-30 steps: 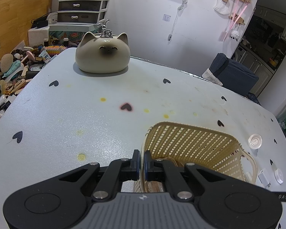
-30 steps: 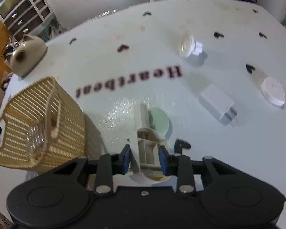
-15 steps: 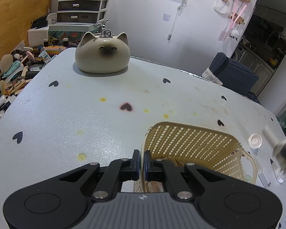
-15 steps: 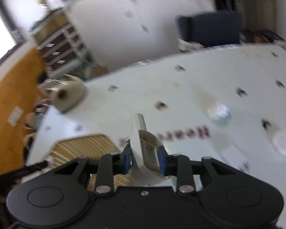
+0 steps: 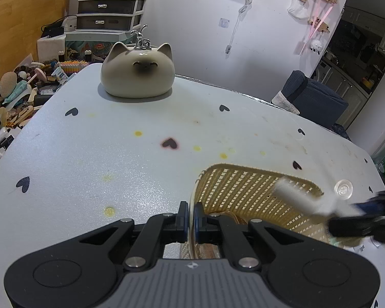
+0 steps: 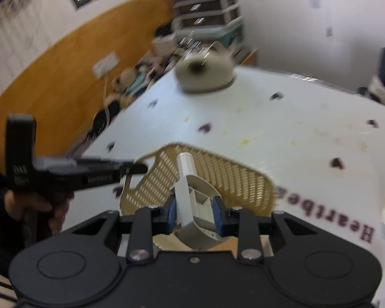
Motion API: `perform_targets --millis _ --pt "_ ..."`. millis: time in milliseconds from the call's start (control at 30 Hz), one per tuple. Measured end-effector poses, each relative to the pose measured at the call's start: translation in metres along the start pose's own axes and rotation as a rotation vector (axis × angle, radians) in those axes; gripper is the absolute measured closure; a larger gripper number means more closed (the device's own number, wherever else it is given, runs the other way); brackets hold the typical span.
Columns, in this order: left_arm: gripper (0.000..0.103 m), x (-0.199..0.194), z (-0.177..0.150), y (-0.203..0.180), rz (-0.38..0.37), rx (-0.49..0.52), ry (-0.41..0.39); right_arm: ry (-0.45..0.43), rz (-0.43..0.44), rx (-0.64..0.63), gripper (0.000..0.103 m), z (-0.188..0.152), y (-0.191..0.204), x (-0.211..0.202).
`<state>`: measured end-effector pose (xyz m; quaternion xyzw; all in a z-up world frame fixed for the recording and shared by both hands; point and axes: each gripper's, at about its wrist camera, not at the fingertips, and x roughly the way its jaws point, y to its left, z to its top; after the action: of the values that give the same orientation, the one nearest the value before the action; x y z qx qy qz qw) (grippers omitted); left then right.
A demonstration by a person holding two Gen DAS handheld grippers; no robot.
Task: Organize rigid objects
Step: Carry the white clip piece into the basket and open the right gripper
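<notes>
A beige slotted plastic basket (image 5: 246, 192) stands on the white table. My left gripper (image 5: 189, 218) is shut on the basket's near rim. My right gripper (image 6: 194, 214) is shut on a white plastic scoop-shaped piece (image 6: 192, 200) with a stub handle, held above the basket (image 6: 218, 177). In the left wrist view the piece (image 5: 295, 197) and the right gripper (image 5: 364, 218) come in blurred over the basket's right side. The basket's inside is mostly hidden.
A ceramic cat-shaped pot (image 5: 137, 73) sits at the table's far left. A clear round cap (image 5: 343, 187) lies right of the basket. Clutter (image 5: 15, 100) lies beyond the table's left edge, drawers (image 5: 110, 5) behind, a dark chair (image 5: 313, 100) at right.
My right gripper lifted the white piece off the table and swung it left, to above the basket. My left gripper stayed shut on the basket rim.
</notes>
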<state>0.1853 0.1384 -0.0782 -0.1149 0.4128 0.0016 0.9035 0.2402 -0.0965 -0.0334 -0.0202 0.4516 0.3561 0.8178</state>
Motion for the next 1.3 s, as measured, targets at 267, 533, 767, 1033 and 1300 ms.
perform_targets --millis 267,533,767,1033,1300 --pt "0.099 0.001 0.000 0.001 -0.003 -0.005 0.001 0.129 0.009 -0.171 0.072 0.005 0.006 0.055" --pt "0.099 0.001 0.000 0.003 -0.003 -0.009 0.004 0.184 -0.135 -0.354 0.073 0.003 -0.002 0.077" --pt "0.099 0.001 -0.001 0.003 -0.003 -0.008 0.004 0.206 -0.201 -0.391 0.061 0.003 -0.008 0.076" --pt "0.099 0.001 -0.001 0.003 -0.002 -0.006 0.005 0.198 -0.190 -0.336 0.057 0.004 -0.009 0.066" --pt "0.099 0.001 -0.001 0.003 -0.002 -0.006 0.004 0.208 -0.163 -0.235 0.050 -0.002 -0.008 0.055"
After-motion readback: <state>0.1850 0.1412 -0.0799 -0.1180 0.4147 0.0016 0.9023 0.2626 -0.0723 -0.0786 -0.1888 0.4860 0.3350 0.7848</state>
